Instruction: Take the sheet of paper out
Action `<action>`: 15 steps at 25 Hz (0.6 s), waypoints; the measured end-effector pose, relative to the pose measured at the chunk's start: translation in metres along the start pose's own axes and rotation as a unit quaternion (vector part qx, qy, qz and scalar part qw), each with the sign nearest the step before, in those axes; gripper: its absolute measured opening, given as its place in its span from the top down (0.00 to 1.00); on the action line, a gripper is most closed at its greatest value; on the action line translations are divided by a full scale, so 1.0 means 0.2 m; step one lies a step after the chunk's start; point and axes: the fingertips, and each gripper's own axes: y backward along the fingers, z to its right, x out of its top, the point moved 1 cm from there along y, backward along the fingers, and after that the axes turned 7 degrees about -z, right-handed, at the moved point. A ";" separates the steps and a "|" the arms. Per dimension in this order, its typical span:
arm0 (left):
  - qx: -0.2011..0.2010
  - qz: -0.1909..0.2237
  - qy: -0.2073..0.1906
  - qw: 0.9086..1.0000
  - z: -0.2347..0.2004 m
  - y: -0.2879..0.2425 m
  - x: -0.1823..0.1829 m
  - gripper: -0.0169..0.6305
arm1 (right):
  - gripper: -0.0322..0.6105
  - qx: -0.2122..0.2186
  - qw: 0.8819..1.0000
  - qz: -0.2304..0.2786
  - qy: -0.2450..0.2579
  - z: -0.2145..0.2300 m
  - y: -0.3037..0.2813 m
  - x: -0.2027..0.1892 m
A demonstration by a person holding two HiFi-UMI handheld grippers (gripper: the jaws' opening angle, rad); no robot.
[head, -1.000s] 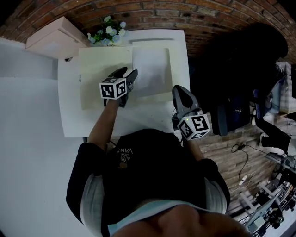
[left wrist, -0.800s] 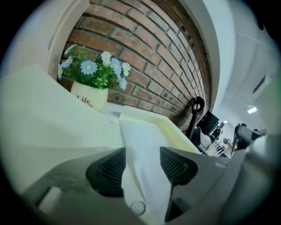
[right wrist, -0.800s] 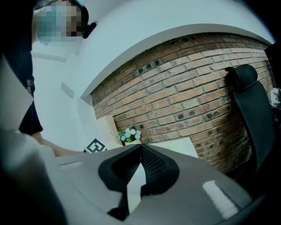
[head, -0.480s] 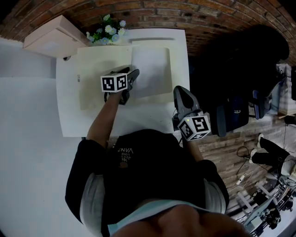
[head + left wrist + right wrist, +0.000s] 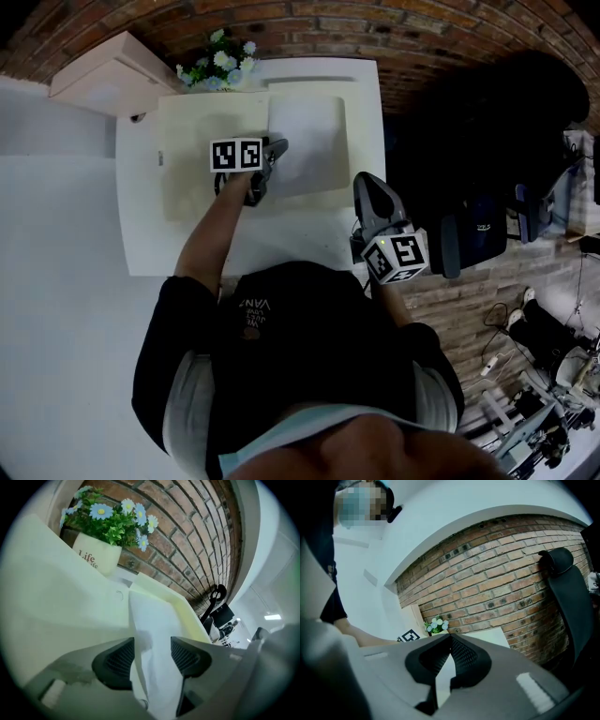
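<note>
While sheet of paper (image 5: pixel 149 620) is seen running between spread jaws of left gripper (image 5: pixel 152 654), unclamped, right gripper (image 5: pixel 450 641) is held closed, empty, apart from sheet.

We see fisheye bending and dark corners in every view. The head view is dim, its white counter (image 5: pixel 300 234) glaring pale. In the left gripper view the sheet of paper (image 5: pixel 154 639) carries a soft shadow; near jaws blur.

Sheet of paper (image 5: pixel 307 141) on the folder (image 5: pixel 197 159) — flowerpot (image 5: pixel 214 67) behind it.
</note>
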 end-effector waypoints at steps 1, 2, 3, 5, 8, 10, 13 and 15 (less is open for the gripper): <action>0.000 -0.002 0.004 1.000 0.00 0.00 0.00 0.61 | 0.95 0.000 1.000 0.001 0.000 0.00 0.00 0.00; 0.001 -0.003 0.008 1.000 -0.01 0.00 0.00 0.61 | 0.95 0.000 1.000 0.001 0.000 0.00 0.00 0.00; 0.001 -0.003 0.012 1.000 -0.02 0.00 0.01 0.61 | 0.95 0.000 1.000 0.002 0.000 0.01 0.00 0.00; 0.001 -0.004 0.017 1.000 -0.03 0.00 0.01 0.64 | 0.95 0.000 1.000 0.002 -0.001 0.01 0.01 0.00; 0.002 -0.011 0.013 1.000 -0.03 0.00 0.00 0.67 | 0.95 0.000 1.000 0.002 -0.001 0.01 0.01 0.00; 0.000 -0.018 0.007 1.000 -0.02 -0.01 -0.01 0.71 | 0.95 -0.002 1.000 0.003 0.000 0.01 0.02 0.01; -0.008 -0.020 0.010 1.000 0.00 -0.02 -0.03 0.71 | 0.95 -0.003 1.000 0.003 0.001 0.01 0.03 0.01; -0.009 -0.021 0.011 1.000 0.00 -0.03 -0.04 0.74 | 0.95 -0.004 1.000 0.004 0.000 0.01 0.03 0.01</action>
